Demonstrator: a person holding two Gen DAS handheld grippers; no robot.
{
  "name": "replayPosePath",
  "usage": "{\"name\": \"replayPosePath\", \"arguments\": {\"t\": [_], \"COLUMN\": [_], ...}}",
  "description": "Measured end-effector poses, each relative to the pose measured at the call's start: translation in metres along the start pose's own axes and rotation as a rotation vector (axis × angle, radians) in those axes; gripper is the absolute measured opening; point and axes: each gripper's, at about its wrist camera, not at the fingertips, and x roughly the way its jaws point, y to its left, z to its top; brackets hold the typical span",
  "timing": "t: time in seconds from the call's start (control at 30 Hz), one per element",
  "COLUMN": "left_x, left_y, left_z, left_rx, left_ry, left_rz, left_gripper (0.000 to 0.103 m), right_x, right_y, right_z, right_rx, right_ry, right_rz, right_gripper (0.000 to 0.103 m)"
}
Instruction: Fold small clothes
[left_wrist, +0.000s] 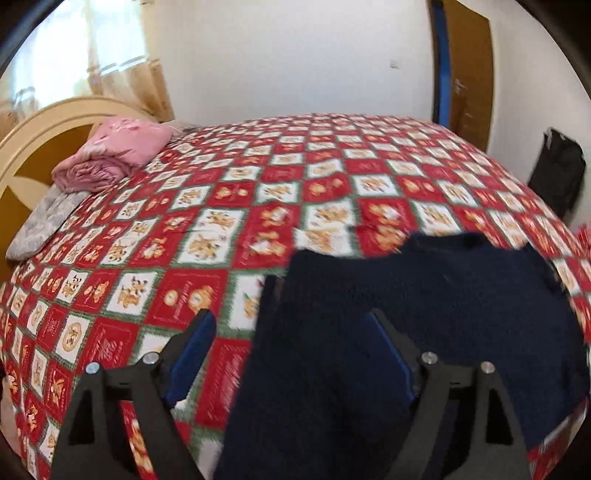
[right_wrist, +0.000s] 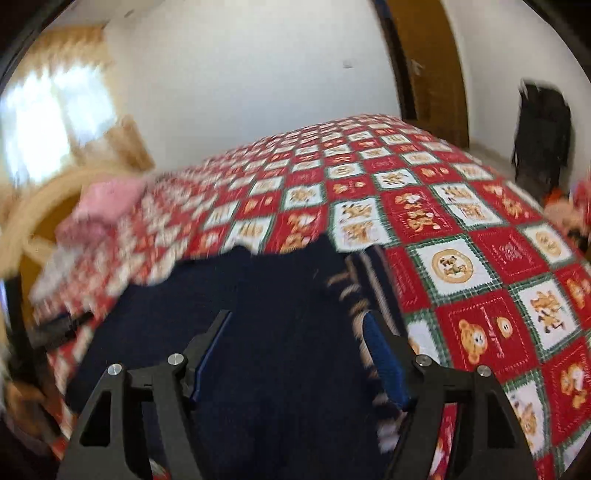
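A dark navy garment (left_wrist: 436, 317) lies on the red, white and green patterned bedspread (left_wrist: 229, 206), near its front edge. In the left wrist view my left gripper (left_wrist: 291, 317) stands open above the garment's left edge; nothing is pinched between its blue pads. The right wrist view shows the same navy garment (right_wrist: 266, 332), with a striped, lettered band (right_wrist: 354, 295) along its right side. My right gripper (right_wrist: 295, 321) hangs open over the cloth, its right pad by the band. Both views are blurred.
A folded pink blanket (left_wrist: 114, 155) and a grey cloth (left_wrist: 44, 218) rest at the bed's far left by the cream headboard (left_wrist: 33, 129). A black bag (left_wrist: 557, 177) stands on the floor past the bed's right side. A white wall and a doorway lie behind.
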Motion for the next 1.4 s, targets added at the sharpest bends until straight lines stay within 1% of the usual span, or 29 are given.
{"name": "replayPosePath", "arguments": {"t": [0.07,0.13,0.27,0.37,0.5,0.53,0.57,0.63,0.67,0.73,0.8,0.9,1.0,1.07,1.2,1.3,1.4], "left_x": [-0.001,-0.001,-0.003,0.000,0.010,0.011,0.012,0.011,0.011,0.012,0.014,0.015,0.013,0.013,0.011,0.008,0.004], "left_y": [-0.010,-0.015,-0.032,-0.042,-0.050,-0.051,-0.051,-0.052,-0.053,-0.053,-0.050,-0.048,-0.052,-0.052,-0.048,-0.048,-0.048], "left_z": [-0.006,-0.012,-0.027,-0.039,-0.054,-0.058,-0.059,-0.062,-0.063,-0.064,-0.066,-0.068,-0.071,-0.072,-0.071,-0.073,-0.074], "left_rx": [0.008,-0.002,0.000,0.014,0.030,0.027,0.025,0.023,0.027,0.024,-0.002,-0.030,-0.001,0.002,-0.022,-0.015,-0.021], "left_ry": [0.032,0.048,0.077,0.095,0.128,0.134,0.132,0.113,0.107,0.101,0.101,0.090,0.062,0.056,0.082,0.087,0.097], "left_rz": [-0.026,-0.052,-0.063,-0.057,-0.036,-0.033,-0.031,-0.014,-0.002,0.020,0.027,0.029,0.054,0.057,0.038,0.034,0.025], "left_gripper": [0.086,0.086,0.086,0.086,0.086,0.086,0.086,0.090,0.094,0.099,0.103,0.103,0.103,0.103,0.103,0.103,0.103], "right_x": [-0.001,0.001,0.008,0.016,0.032,0.035,0.035,0.037,0.039,0.039,0.040,0.041,0.042,0.042,0.040,0.035,0.020], "right_y": [0.009,0.014,0.013,0.009,0.006,0.006,0.009,0.013,0.014,0.014,0.012,0.013,0.015,0.016,0.015,0.017,0.015], "right_z": [-0.010,-0.018,-0.030,-0.040,-0.058,-0.060,-0.063,-0.064,-0.064,-0.065,-0.065,-0.064,-0.063,-0.063,-0.062,-0.062,-0.068], "right_rx": [-0.030,-0.039,-0.041,-0.022,-0.026,-0.034,-0.058,-0.079,-0.087,-0.084,-0.074,-0.079,-0.083,-0.083,-0.090,-0.114,-0.090], "right_ry": [0.000,0.003,0.028,0.055,0.098,0.094,0.078,0.076,0.072,0.064,0.062,0.066,0.072,0.077,0.101,0.126,0.116], "right_rz": [-0.015,-0.010,-0.025,-0.032,-0.079,-0.091,-0.108,-0.131,-0.142,-0.147,-0.146,-0.152,-0.158,-0.158,-0.153,-0.165,-0.183], "right_gripper": [0.072,0.072,0.072,0.072,0.072,0.072,0.072,0.074,0.075,0.077,0.077,0.078,0.078,0.079,0.079,0.079,0.079]}}
